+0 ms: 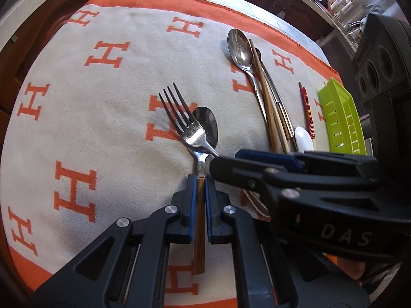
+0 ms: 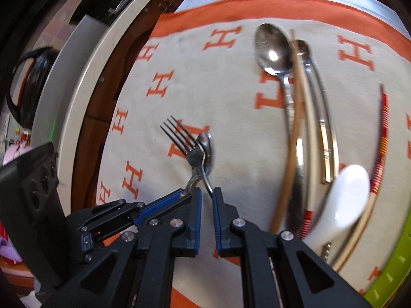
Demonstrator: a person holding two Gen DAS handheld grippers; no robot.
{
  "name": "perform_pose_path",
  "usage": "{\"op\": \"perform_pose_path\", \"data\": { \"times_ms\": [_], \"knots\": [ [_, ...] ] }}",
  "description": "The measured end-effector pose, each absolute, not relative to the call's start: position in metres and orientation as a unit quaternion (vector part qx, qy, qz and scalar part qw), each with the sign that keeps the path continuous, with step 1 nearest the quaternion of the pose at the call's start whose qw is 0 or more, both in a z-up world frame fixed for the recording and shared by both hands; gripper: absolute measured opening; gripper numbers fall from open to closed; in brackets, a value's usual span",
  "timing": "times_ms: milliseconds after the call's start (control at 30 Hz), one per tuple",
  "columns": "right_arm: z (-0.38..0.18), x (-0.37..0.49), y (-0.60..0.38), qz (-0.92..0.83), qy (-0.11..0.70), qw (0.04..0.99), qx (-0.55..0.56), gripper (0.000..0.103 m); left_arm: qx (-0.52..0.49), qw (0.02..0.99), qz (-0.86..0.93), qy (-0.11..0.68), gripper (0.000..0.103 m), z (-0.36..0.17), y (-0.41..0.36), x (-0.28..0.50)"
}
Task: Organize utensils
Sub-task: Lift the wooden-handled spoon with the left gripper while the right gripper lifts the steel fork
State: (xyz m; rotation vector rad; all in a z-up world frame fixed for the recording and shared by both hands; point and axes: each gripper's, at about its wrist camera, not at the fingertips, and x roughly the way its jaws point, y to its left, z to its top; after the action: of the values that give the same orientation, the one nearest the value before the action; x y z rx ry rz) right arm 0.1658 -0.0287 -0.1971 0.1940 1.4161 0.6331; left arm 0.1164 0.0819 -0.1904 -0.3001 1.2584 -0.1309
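The left gripper [image 1: 201, 179] is clamped on the wooden handle of the fork [image 1: 191, 131], tines pointing to 11 o'clock in the left view. The right gripper [image 2: 206, 195] stands slightly parted; the thin neck of the small spoon [image 2: 205, 151] lies against its right pad, with a gap at the other pad, so no firm hold is shown there. Fork and small spoon overlap at the heads, over the cloth [image 1: 102, 102], near the middle of it.

Judgement on the step: the two pieces appear to be in the course of separation. It would be done well by keeping the fork gripped on the handle, closing squarely on the spoon's neck before any pull, and drawing the two apart along their lengths so the tines do not snag the bowl. The green tray [image 1: 341, 118] at 3 o'clock is the likely destination.

View differences: the left view shows the fork's wooden handle inside the pads and the tray's slotted wall; the right view shows only the tray's rim at 5 o'clock. The right view shows the gap between its own pads, which the left view sees only side-on. It also shows the white spoon [image 2: 344, 197] more fully, beside the large spoon [image 2: 273, 48], chopsticks [image 2: 298, 107] and the red-banded chopstick [image 2: 382, 128].
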Motion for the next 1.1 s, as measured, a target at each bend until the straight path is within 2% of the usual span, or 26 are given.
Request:
{"op": "perform_pose_path", "data": {
  "times_ms": [67,367,567,700,1033,1100],
  "knots": [
    [-0.2,0.166,-0.023,0.283,0.637,0.713,0.074,0.029,-0.144,0.795,-0.064,0.585,0.004,-0.191,0.083,0.116],
    [-0.204,0.167,-0.01,0.304,0.623,0.721,0.012,0.03,-0.156,0.793,-0.075,0.585,0.004,-0.192,0.089,0.114],
    [-0.203,0.164,-0.004,0.329,0.606,0.724,-0.033,0.028,-0.147,0.797,-0.08,0.581,0.004,-0.19,0.088,0.11],
    [-0.204,0.163,-0.006,0.332,0.6,0.726,-0.048,0.02,-0.143,0.797,-0.083,0.58,0.004,-0.19,0.089,0.108],
    [-0.202,0.157,0.012,0.317,0.588,0.736,-0.108,0.019,-0.128,0.803,-0.055,0.579,0.004,-0.187,0.092,0.101],
    [-0.202,0.156,0.015,0.314,0.585,0.739,-0.116,0.016,-0.122,0.805,-0.053,0.578,0.004,-0.185,0.092,0.1]
  ]
}}
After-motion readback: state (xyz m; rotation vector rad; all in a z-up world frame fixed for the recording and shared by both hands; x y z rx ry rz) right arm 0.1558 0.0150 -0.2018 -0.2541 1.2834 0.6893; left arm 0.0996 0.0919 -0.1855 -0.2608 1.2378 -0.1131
